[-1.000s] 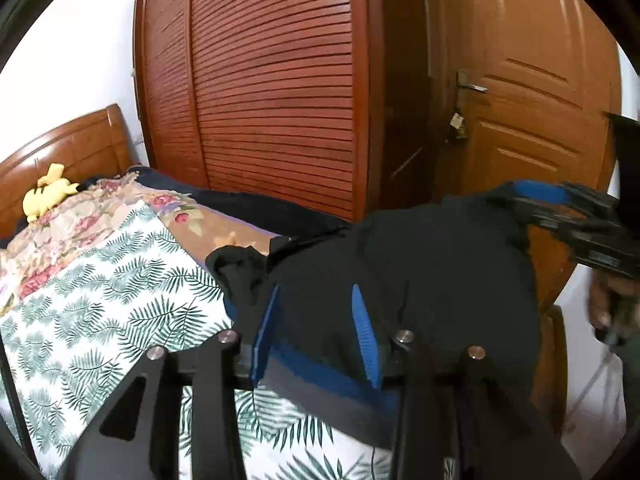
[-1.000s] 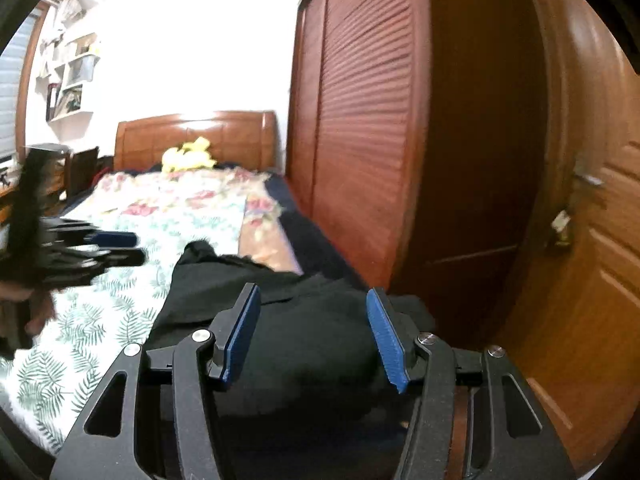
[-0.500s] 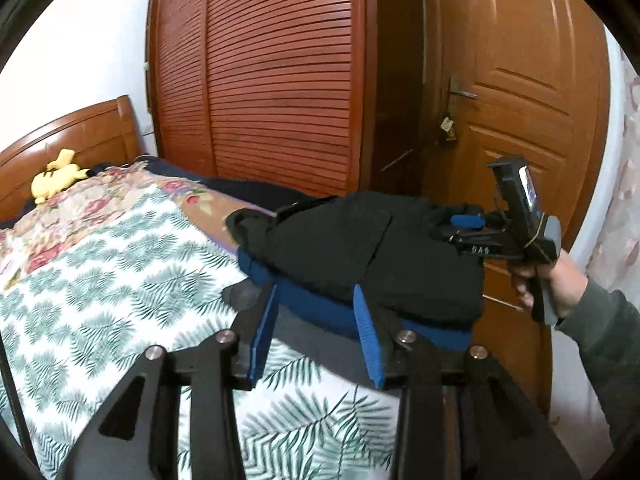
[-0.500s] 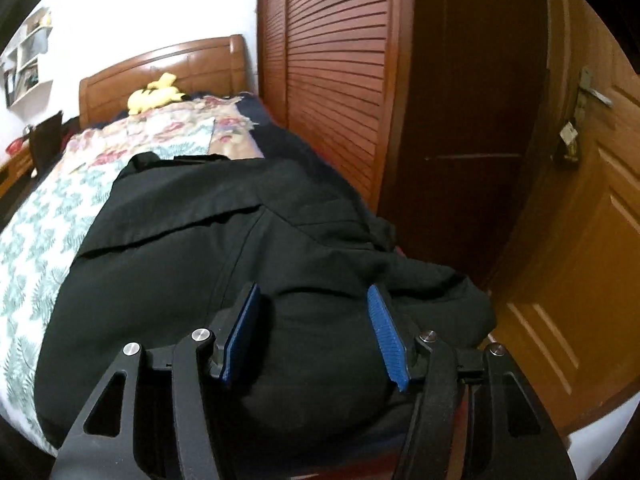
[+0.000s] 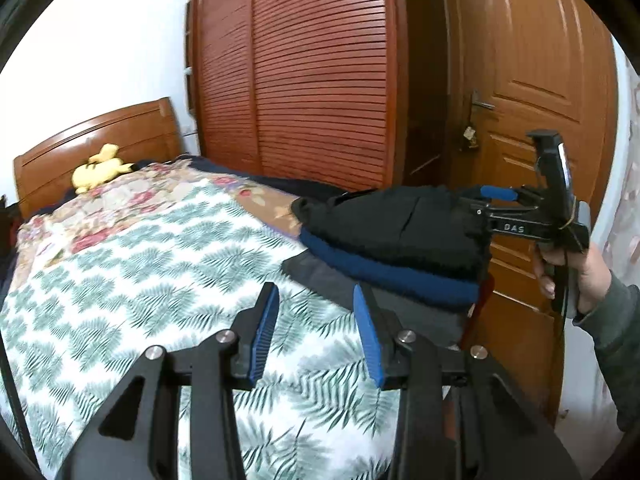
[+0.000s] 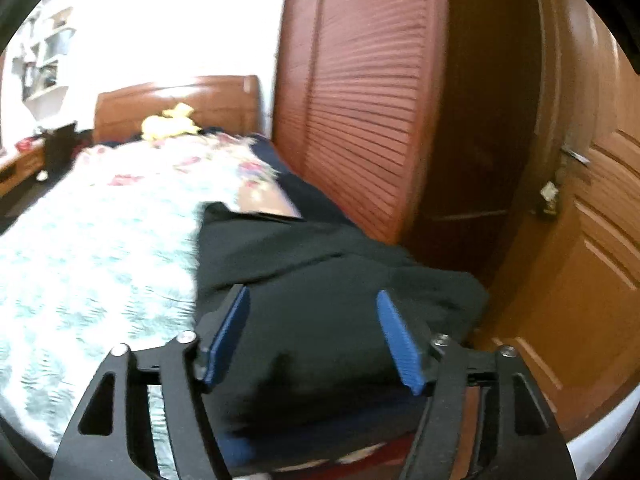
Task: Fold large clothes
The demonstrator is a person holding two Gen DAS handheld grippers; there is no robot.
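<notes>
Bedroom, bed (image 5: 132,264) under a leaf-print cover, floral quilt further up by the headboard.

Folded clothes sit in a stack at the bed's near corner, on the side by the wardrobe (image 5: 304,72) and door (image 5: 532,92). Black garment (image 5: 404,232) on top, folded; a blue one (image 5: 384,276) under it, a grey one (image 5: 352,288) at the bottom, its edge sticking out onto the cover.

Left tongs (image 5: 316,328) hang over the leaf print, just short of the stack. Jaws part open, narrow gap, nothing between the blue pads; bare cover shows through.

Right tongs (image 5: 486,196) at the far side of the stack, seen from the left camera at the black garment's right edge, held in a hand (image 5: 568,276) with a grey-green sleeve. From the right wrist view the tongs (image 6: 312,332) sit low over the black garment (image 6: 332,280), jaws opening, pads well apart. Cloth fills the space between them, but I cannot tell whether the pads touch it. That view is blurred.

Yellow plush toy (image 5: 100,168) lies against the wooden headboard (image 5: 100,136). Shelves (image 6: 48,52) on the far wall, contents too blurred to read.
</notes>
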